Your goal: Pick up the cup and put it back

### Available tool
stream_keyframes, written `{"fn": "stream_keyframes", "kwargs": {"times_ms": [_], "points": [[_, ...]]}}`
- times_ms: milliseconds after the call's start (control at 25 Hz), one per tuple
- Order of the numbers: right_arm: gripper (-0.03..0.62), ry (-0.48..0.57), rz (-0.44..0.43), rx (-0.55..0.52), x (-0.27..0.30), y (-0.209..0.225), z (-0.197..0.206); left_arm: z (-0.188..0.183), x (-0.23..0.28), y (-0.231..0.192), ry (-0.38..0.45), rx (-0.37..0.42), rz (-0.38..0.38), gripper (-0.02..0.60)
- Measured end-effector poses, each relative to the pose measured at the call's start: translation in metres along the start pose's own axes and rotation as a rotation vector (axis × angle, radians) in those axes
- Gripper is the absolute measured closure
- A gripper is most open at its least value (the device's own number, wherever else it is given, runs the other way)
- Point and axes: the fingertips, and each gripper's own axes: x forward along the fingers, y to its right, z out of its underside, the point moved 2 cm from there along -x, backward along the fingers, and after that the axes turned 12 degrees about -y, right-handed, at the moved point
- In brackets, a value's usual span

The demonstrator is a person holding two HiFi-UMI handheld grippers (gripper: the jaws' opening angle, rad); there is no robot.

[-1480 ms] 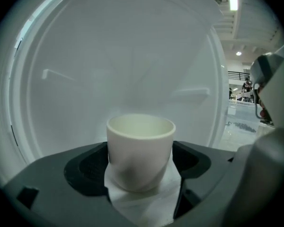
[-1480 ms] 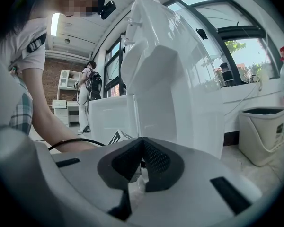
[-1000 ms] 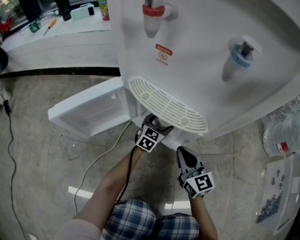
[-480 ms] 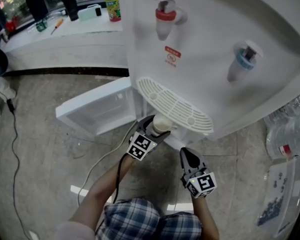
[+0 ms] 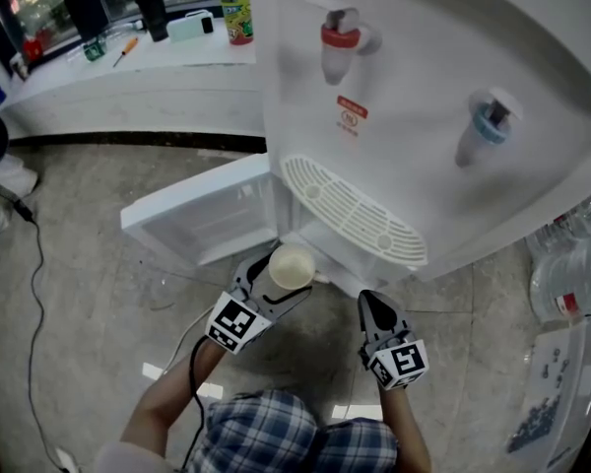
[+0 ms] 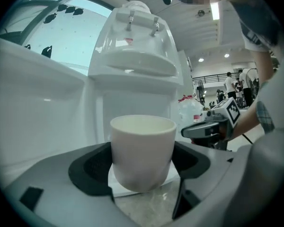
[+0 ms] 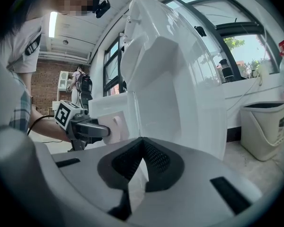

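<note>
The big white water dispenser (image 5: 424, 116) stands tall, and the little door (image 5: 192, 220) at the bottom of the dispenser hangs open. Just in front of the dispenser, below its round drip tray (image 5: 353, 210), the left gripper (image 5: 274, 282) squeezes the white cup (image 5: 292, 267) from both sides and holds it upright. The right gripper (image 5: 375, 315) waits near the front of the dispenser too, pinched tight with nothing in it. So the picking up looks done, I think, and putting the cup back in its place is what is left to do
</note>
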Motion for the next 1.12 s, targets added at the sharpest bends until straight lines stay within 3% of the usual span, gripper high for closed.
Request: {"fn": "stream_keyframes", "kwargs": {"times_ms": [200, 480, 800, 1120], "points": [[0.577, 0.0, 0.002, 0.006, -0.001, 0.001, 0.002, -0.001, -0.015, 0.004, 0.013, -0.012, -0.007, 0.17], [0.577, 0.006, 0.004, 0.008, -0.003, 0.003, 0.002, -0.004, 0.008, 0.004, 0.014, -0.021, -0.003, 0.17], [0.577, 0.002, 0.005, 0.009, -0.004, 0.002, 0.003, -0.002, 0.082, -0.005, 0.002, -0.071, -0.007, 0.17], [0.577, 0.007, 0.017, 0.026, -0.008, 0.007, 0.004, 0.008, 0.172, -0.018, -0.079, -0.087, -0.027, 0.17]]}}
